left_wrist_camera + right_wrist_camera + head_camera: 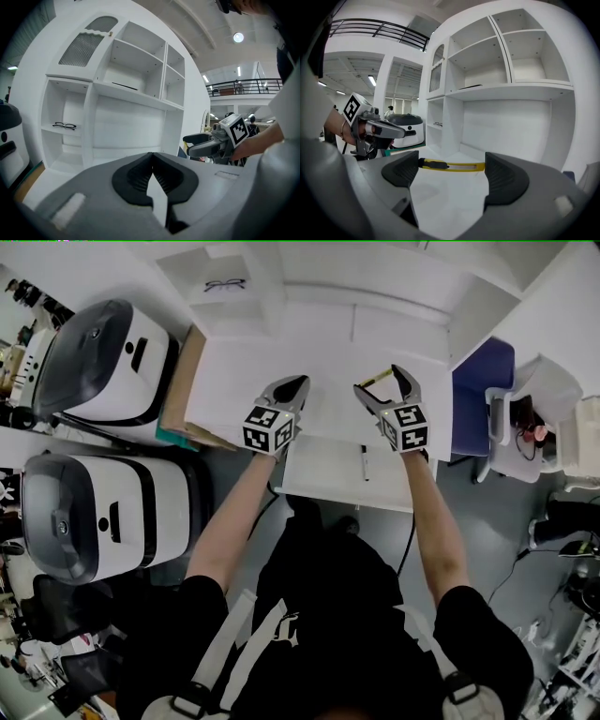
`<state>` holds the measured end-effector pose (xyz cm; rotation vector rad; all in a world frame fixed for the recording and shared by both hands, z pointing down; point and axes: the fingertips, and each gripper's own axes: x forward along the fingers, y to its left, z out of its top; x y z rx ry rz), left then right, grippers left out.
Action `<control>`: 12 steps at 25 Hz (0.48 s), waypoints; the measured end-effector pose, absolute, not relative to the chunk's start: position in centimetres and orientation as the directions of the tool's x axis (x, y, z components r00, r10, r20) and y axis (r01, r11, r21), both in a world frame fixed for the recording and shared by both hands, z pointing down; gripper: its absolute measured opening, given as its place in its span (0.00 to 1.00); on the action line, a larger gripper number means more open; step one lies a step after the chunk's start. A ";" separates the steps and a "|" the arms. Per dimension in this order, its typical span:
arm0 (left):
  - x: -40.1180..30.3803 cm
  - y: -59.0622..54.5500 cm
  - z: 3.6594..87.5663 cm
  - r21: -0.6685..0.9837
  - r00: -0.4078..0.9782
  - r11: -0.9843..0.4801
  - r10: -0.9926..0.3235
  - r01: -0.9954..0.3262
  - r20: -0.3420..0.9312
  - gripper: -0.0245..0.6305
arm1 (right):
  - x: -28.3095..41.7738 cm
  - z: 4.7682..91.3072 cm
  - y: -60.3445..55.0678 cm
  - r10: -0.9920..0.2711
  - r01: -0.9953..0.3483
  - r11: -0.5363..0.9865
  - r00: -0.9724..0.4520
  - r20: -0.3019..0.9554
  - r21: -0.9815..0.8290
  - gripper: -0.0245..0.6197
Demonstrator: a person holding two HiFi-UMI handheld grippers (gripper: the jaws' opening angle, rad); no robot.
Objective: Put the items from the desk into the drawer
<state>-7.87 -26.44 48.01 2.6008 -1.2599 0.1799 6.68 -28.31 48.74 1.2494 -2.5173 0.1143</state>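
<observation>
A yellow utility knife (373,381) (450,165) lies on the white desk (234,371). My right gripper (381,382) (450,176) is open, its two jaws on either side of the knife and just short of it, not touching. My left gripper (292,388) (151,161) hovers over the desk to the left, shut with nothing in it. Below the desk's front edge a white drawer (319,470) stands pulled out, and a black pen (364,463) lies in it. Each gripper shows in the other's view: the right gripper (206,143), the left gripper (377,127).
Black glasses (225,283) (64,125) rest on a shelf of the white hutch at the back left. Two grey-and-white machines (103,357) (94,512) stand to the left. A brown board (183,381) leans at the desk's left edge. A blue chair (483,395) is at the right.
</observation>
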 end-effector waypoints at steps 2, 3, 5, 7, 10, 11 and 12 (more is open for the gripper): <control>-7.2 -25.8 47.8 0.161 0.620 -0.599 -0.754 -0.785 0.216 0.04 | 7.4 48.3 -27.7 -0.764 -0.788 0.612 -0.563 0.315 0.076 0.72; -6.9 -25.5 47.8 0.159 0.620 -0.600 -0.754 -0.784 0.217 0.04 | 7.7 48.1 -27.4 -0.765 -0.788 0.611 -0.563 0.312 0.078 0.72; -6.3 -24.9 47.7 0.154 0.621 -0.602 -0.753 -0.784 0.218 0.04 | 8.3 47.8 -26.7 -0.768 -0.788 0.610 -0.563 0.306 0.080 0.72; -5.8 -24.5 47.4 0.148 0.620 -0.602 -0.754 -0.784 0.216 0.04 | 9.0 47.4 -26.2 -0.771 -0.789 0.608 -0.563 0.298 0.082 0.72; -4.9 -24.0 46.9 0.140 0.619 -0.603 -0.757 -0.785 0.211 0.04 | 10.1 47.0 -25.6 -0.774 -0.791 0.606 -0.562 0.291 0.084 0.72; -4.6 -23.9 46.8 0.138 0.619 -0.604 -0.757 -0.785 0.210 0.04 | 10.4 46.9 -25.4 -0.775 -0.792 0.605 -0.561 0.290 0.085 0.72; -4.3 -23.8 46.6 0.137 0.619 -0.605 -0.757 -0.785 0.208 0.04 | 10.7 46.8 -25.3 -0.776 -0.792 0.604 -0.561 0.289 0.085 0.72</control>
